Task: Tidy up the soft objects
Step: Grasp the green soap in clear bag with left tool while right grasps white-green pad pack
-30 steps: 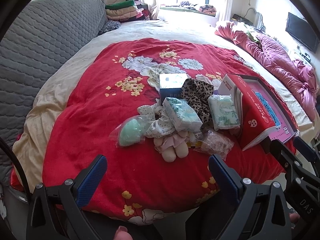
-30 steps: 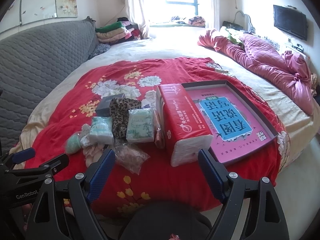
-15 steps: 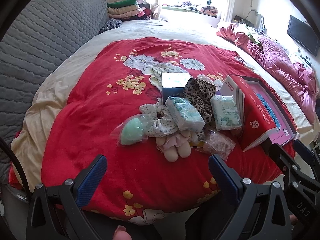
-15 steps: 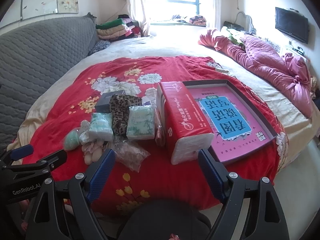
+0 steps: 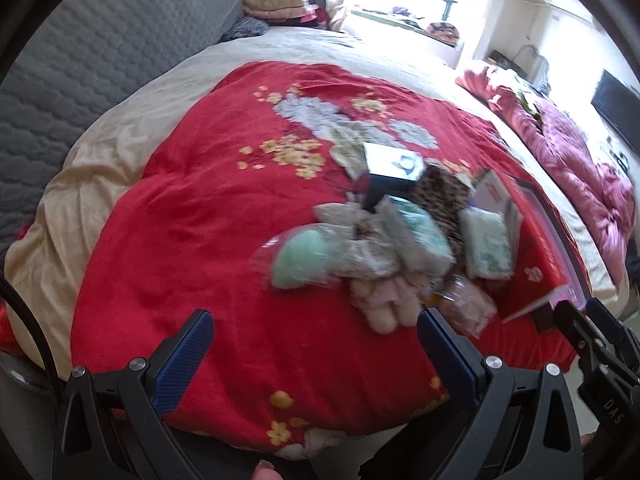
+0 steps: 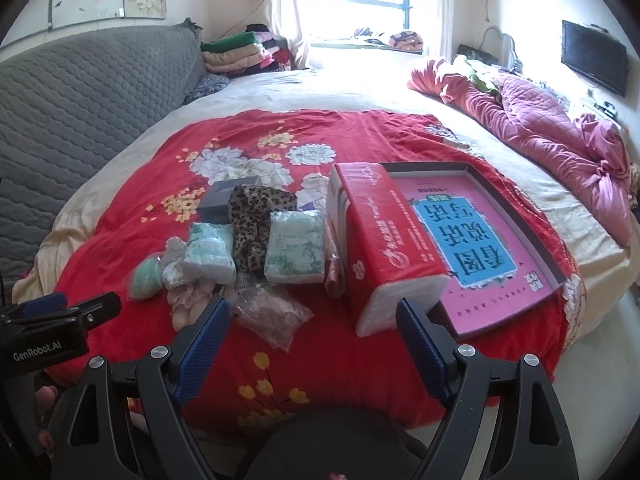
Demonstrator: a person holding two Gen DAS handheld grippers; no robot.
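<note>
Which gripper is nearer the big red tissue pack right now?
Right. The right gripper hangs open just short of the red tissue pack's near end. The left gripper, also open, faces the green pouch, with the pack off to its right.

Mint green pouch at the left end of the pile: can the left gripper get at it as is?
Probably yes. The left gripper is open and empty, and the mint green pouch lies on the pile's left edge with only bare red blanket between them. The floral cloth bundle touches its right side.

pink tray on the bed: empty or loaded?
Empty. The tray's pink printed floor shows fully inside its dark rim; the red tissue pack lies beside its left edge, outside it, on the red blanket.
</note>
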